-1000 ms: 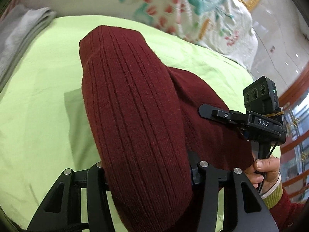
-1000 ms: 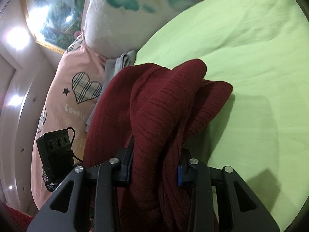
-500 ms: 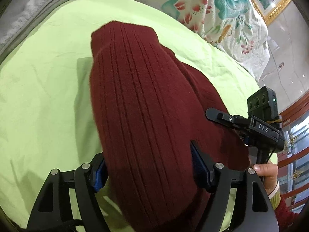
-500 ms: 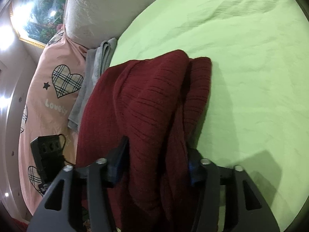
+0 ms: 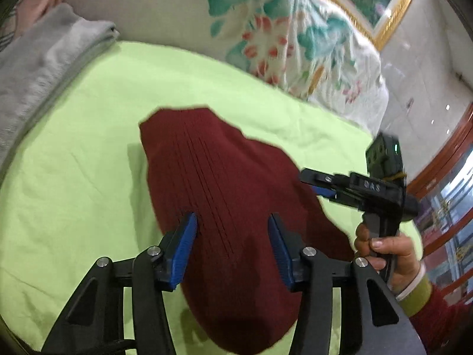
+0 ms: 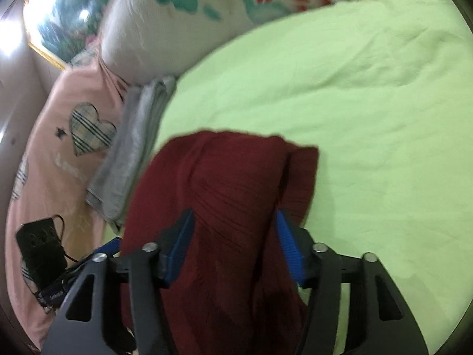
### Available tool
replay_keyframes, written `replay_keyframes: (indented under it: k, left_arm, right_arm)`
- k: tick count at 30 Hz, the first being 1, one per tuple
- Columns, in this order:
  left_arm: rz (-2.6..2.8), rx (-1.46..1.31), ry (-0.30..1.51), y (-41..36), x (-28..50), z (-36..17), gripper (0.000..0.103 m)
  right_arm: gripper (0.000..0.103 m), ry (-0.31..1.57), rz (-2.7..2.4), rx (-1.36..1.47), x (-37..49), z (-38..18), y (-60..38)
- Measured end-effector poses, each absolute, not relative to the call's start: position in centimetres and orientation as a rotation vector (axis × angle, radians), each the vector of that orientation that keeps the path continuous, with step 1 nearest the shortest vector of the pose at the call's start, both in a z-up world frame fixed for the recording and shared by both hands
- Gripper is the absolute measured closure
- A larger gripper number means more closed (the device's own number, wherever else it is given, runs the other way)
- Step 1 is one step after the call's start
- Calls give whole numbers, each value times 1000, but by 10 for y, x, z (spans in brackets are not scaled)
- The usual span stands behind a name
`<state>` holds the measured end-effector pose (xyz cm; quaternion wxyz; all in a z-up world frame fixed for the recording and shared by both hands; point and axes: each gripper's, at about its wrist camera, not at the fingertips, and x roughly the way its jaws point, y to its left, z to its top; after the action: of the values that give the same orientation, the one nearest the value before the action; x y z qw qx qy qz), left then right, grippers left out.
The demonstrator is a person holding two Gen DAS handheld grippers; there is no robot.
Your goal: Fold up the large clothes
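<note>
A dark red ribbed knit sweater [image 5: 224, 195] lies folded in a bundle on the light green bed sheet [image 5: 74, 177]. My left gripper [image 5: 233, 227] is open, its blue pads spread over the sweater's near part without holding it. My right gripper [image 6: 233, 224] is open too, above the sweater [image 6: 230, 183], and it also shows in the left wrist view [image 5: 322, 186] at the sweater's right edge, held by a hand. The left gripper's body shows in the right wrist view [image 6: 41, 254] at the lower left.
A folded grey cloth [image 5: 44, 68] lies at the sheet's left edge, also in the right wrist view [image 6: 133, 148]. A floral quilt [image 5: 266, 29] is piled along the back. A pink heart-print cover [image 6: 59, 148] lies beyond the grey cloth. Open green sheet [image 6: 369, 118] lies right of the sweater.
Both grippers went from shut on the sweater to open. The sweater dropped from held up to lying on the sheet, and both grippers drew back a little.
</note>
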<state>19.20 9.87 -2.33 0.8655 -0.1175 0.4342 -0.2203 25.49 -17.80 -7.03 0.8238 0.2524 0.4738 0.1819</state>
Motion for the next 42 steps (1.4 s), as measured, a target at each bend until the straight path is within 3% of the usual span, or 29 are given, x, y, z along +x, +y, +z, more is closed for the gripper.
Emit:
replay_keyframes:
  k: [2,3,4,6,9,13,17,22,24,26,27,29,38,40,42]
  left_arm:
    - [-458,-204,928,80,197,-31,54]
    - [-454,-199,928,72,199,-32,54]
    - [-457,-193,928,68,200,-32,54]
    - [-482,-197,921,63,200,-28,55]
    - [-502,-147,929,42,202,-28,57]
    - [-442,44,939,11,198,-42,55]
    - [-431,42,943,10,198,-44,53]
    - [-433,-49,914,38,174,-27,53]
    - [-411,-63,896,48,159,-20,53]
    - [-373,-72,870,64,135,-17,50]
    - [-358,-78,861,69,124,-17,47]
    - [-322,-80,859,76,101,-24,42]
    - [-190,60,865,49,84,-59,41]
    - [-174,76,846,48,87,-60,42]
    - [-147,111,827,45,92,-62,60]
  right_arm:
    - [77,1037,385,514,258,-76,-173]
    - [81,1028,391,514,258,-74,-173]
    - [91,991,397,511,255,-66,-176]
    - [96,933,401,526,249,-54,-185]
    - [96,896,371,539,246,-46,-198]
    - [95,1001,324,555,255,-81,-203]
    - [86,1007,290,579,251,-88,-206]
    - [84,955,276,546,229,-56,-212]
    - [79,929,288,542,215,-46,-213]
    - [63,909,306,523,194,-37,-212]
    - [60,903,309,512,186,-35,-211]
    - [58,903,320,487,167,-35,-208]
    - [54,1006,296,558,148,-79,-208]
    - [54,1006,311,571,149,-81,-206]
    - [57,1013,328,566,154,-83,-203]
